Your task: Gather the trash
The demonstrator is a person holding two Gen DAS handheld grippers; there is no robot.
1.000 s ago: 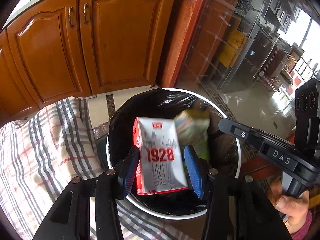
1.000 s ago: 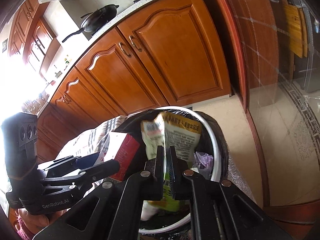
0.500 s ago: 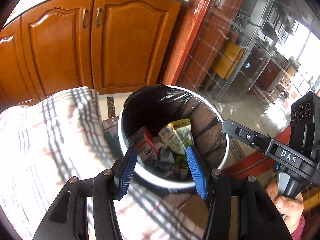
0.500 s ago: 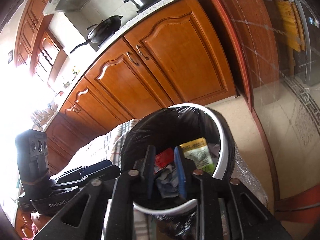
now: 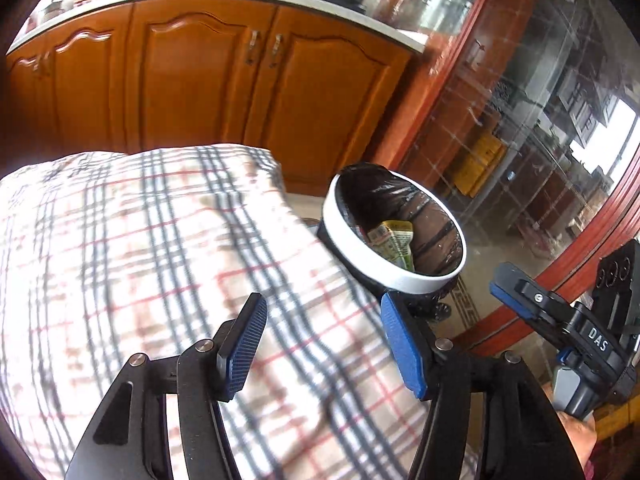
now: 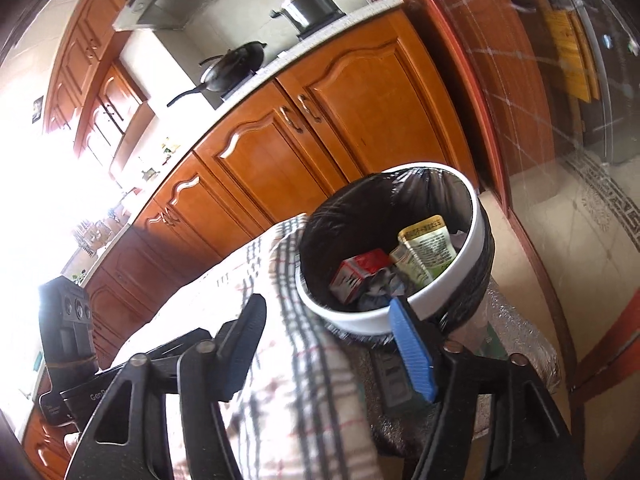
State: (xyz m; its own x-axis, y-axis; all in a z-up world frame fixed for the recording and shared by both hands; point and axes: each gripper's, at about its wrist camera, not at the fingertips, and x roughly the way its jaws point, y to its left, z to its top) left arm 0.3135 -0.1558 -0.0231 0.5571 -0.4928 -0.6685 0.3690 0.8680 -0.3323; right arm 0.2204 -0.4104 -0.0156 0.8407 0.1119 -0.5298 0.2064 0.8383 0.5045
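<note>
A white-rimmed trash bin point(image 5: 416, 278) point(image 6: 360, 316) lined with a black bag stands just past the end of a plaid-covered table. Inside it lie a red and white carton point(image 6: 358, 270) and a green and yellow snack packet point(image 6: 428, 248) point(image 5: 394, 238), with darker scraps beneath. My left gripper point(image 5: 322, 346) hangs over the plaid cloth point(image 5: 160, 260), short of the bin, its jaws opening with nothing between them. My right gripper point(image 6: 326, 346) sits at the bin's near rim, jaws opening and empty. The right gripper also shows at the right of the left wrist view point(image 5: 560, 328).
Wooden kitchen cabinets point(image 5: 200, 80) point(image 6: 340, 120) run behind the bin under a counter with a pot point(image 6: 310, 8) and a pan point(image 6: 232, 66). A red-framed glass door point(image 5: 520, 140) stands to the right. Tiled floor point(image 6: 580, 248) lies beyond the bin.
Both grippers let go: the carton and the snack packet dropped into the bin. Both hands pulled back from the bin over the table and their jaws spread wider.
</note>
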